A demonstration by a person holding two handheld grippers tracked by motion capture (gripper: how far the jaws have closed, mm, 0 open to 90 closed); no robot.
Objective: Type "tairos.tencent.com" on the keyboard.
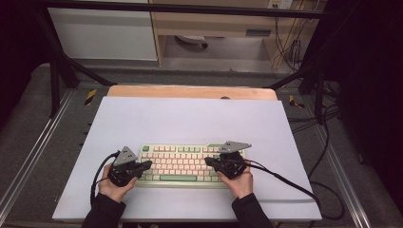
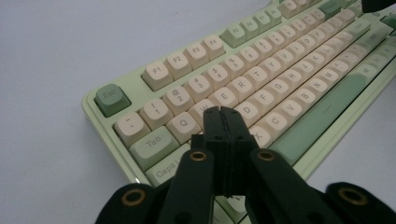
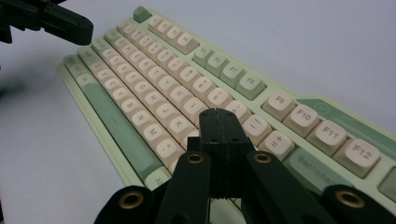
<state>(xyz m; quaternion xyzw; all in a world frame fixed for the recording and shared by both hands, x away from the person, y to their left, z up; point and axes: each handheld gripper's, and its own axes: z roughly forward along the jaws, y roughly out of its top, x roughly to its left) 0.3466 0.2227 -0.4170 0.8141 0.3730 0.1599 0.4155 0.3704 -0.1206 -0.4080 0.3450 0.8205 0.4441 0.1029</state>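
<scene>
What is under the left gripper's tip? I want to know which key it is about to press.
The left gripper, jaws closed, sits over the keyboard around W, S and X; the key directly beneath its tip is covered.

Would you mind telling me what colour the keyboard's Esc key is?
The Esc key is sage green, unlike the cream letter keys; the left gripper view shows it best.
</scene>
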